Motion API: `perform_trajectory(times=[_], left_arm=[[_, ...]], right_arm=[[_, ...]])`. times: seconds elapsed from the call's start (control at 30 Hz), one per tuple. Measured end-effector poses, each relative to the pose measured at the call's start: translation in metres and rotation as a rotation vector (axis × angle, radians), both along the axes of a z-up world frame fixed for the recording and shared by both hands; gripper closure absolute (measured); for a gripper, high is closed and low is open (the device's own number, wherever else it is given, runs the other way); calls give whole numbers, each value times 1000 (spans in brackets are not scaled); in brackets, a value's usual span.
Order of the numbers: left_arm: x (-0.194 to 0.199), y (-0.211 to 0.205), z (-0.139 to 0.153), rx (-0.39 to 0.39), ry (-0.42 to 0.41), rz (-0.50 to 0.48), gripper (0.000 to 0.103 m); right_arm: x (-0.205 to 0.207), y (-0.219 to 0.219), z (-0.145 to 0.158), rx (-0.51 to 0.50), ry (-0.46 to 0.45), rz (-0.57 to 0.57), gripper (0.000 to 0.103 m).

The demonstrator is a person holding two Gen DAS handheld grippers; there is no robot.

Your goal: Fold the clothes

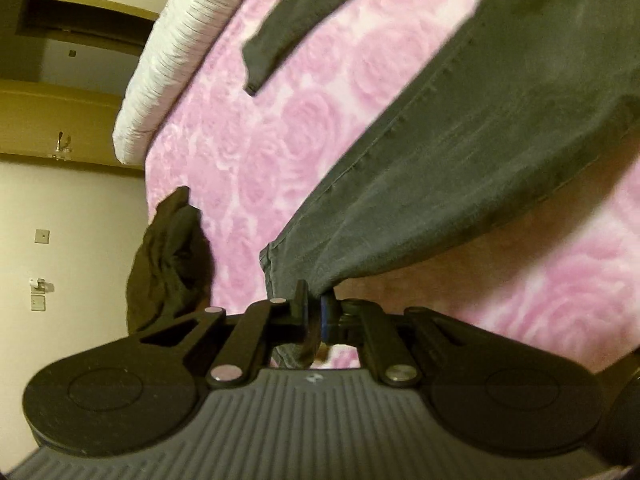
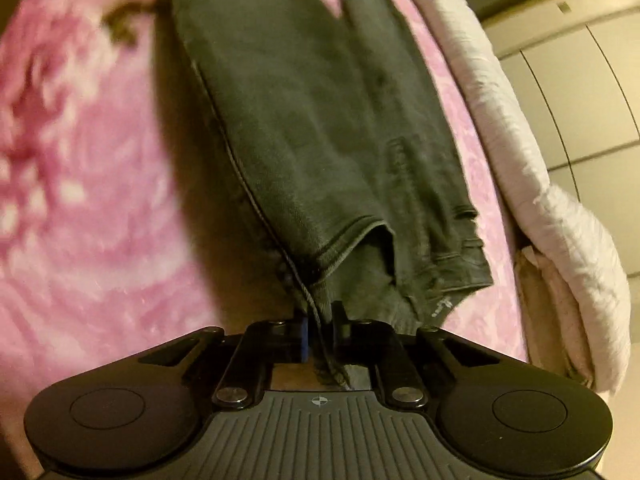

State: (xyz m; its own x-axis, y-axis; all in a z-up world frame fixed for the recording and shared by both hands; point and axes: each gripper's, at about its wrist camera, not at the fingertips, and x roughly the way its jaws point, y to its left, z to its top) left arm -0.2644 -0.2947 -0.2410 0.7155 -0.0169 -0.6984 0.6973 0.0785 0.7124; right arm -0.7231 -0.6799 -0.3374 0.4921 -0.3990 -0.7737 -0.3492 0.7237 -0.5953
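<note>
A pair of dark grey jeans point(image 1: 460, 152) lies stretched over a pink rose-patterned blanket point(image 1: 280, 128). My left gripper point(image 1: 314, 304) is shut on the hem end of one leg, which hangs lifted off the blanket. The other leg point(image 1: 276, 36) lies flat farther back. In the right wrist view the jeans point(image 2: 312, 128) run away from me, waistband end nearest. My right gripper point(image 2: 320, 320) is shut on the side seam at the waistband point(image 2: 360, 248), with the cloth pinched between the pads.
A white ribbed bedcover point(image 1: 168, 52) edges the blanket at the left, seen as a white fold point(image 2: 540, 184) at the right in the other view. A dark crumpled garment point(image 1: 168, 264) hangs at the bed's edge. Cream wall and cupboard doors point(image 2: 580, 80) lie beyond.
</note>
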Motion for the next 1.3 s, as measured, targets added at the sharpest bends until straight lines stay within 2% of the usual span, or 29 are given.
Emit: perform_trajectory(times=[0.13, 0.3, 0.4, 0.53, 0.67, 0.9, 1.1, 1.3], left_arm=[[15, -13, 47, -21, 21, -14, 99], [60, -52, 90, -38, 76, -45, 99], [97, -80, 103, -37, 138, -62, 99], [154, -120, 104, -21, 236, -79, 99], [205, -161, 102, -14, 309, -100, 99], [270, -244, 82, 8, 344, -116, 99], [299, -309, 52, 47, 370, -91, 99], [312, -356, 32, 82, 352, -70, 99]], right_arm=[[13, -5, 52, 49, -3, -1, 96], [42, -26, 102, 72, 26, 18, 96], [65, -48, 123, 100, 64, 9, 96], [109, -78, 145, 127, 95, -38, 96], [147, -106, 151, 142, 131, -107, 96], [203, -167, 142, 210, 150, -238, 96], [235, -220, 112, 303, 180, -291, 96], [252, -263, 88, 422, 196, -350, 96]])
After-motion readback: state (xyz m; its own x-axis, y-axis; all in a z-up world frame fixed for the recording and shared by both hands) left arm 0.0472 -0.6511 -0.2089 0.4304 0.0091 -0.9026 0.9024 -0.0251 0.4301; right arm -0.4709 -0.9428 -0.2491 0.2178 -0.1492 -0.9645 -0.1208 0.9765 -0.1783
